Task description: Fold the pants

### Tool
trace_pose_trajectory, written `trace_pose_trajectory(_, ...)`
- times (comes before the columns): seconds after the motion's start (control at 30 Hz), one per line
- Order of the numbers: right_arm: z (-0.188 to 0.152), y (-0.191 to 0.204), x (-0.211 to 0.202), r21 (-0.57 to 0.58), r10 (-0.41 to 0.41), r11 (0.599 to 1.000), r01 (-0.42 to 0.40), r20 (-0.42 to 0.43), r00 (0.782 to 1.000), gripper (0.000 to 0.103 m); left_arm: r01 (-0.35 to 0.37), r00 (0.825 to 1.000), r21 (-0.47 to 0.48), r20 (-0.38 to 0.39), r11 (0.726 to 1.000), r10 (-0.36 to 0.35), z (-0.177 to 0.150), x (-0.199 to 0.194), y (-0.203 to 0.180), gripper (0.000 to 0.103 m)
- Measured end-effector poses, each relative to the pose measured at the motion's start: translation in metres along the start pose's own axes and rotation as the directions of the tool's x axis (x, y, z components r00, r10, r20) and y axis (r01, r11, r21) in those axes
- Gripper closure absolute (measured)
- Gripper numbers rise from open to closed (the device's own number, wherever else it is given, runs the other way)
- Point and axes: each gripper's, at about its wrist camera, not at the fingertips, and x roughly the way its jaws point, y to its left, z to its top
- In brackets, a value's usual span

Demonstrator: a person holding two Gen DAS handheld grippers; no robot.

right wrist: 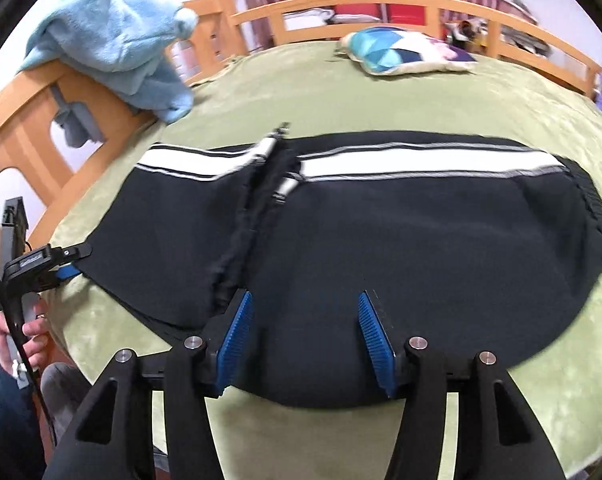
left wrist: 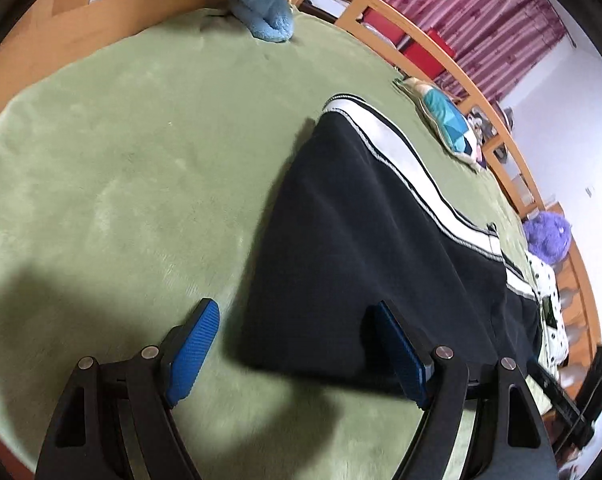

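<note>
Black pants with a white side stripe lie flat and folded on the green bed cover. They also show in the left wrist view. My left gripper is open, its jaws wide apart over the near end of the pants; its right finger lies over the cloth. It also shows at the left edge of the right wrist view, at the pants' left end. My right gripper is open and empty, above the near edge of the pants.
A light blue towel hangs over the wooden bed frame. A patterned cushion lies at the far side of the bed. A purple plush and a spotted cloth sit near the bed's edge.
</note>
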Motion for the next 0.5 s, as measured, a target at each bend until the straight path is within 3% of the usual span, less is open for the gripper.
trace_pose_trajectory(0.2,-0.011,-0.038,-0.007,0.084,-0.098,0.992,0.096,0.011,0.995,0.049,-0.013,1.0,0.035,-0.006,0.999,0.014,0.005,0.018,-0.019,0.03)
trace_pose_trajectory(0.37,-0.013,-0.058,-0.012,0.158,-0.091,0.984,0.085,0.032,0.995,0.049,-0.036,0.999,0.025,0.015,0.999,0.035,0.007,0.009,-0.023,0.074)
trace_pose_trajectory(0.43,-0.014,-0.063,-0.017,0.166,-0.106,0.981,0.097,0.045,0.993,0.05,-0.031,0.998,0.064,0.048,0.997,0.028,0.011,-0.006,-0.036,0.08)
trace_pose_trajectory(0.5,-0.015,-0.069,-0.02,0.171,-0.104,0.981,0.095,0.043,0.994,0.054,-0.092,0.992,0.125,0.094,0.988,0.08,0.018,-0.023,-0.061,0.081)
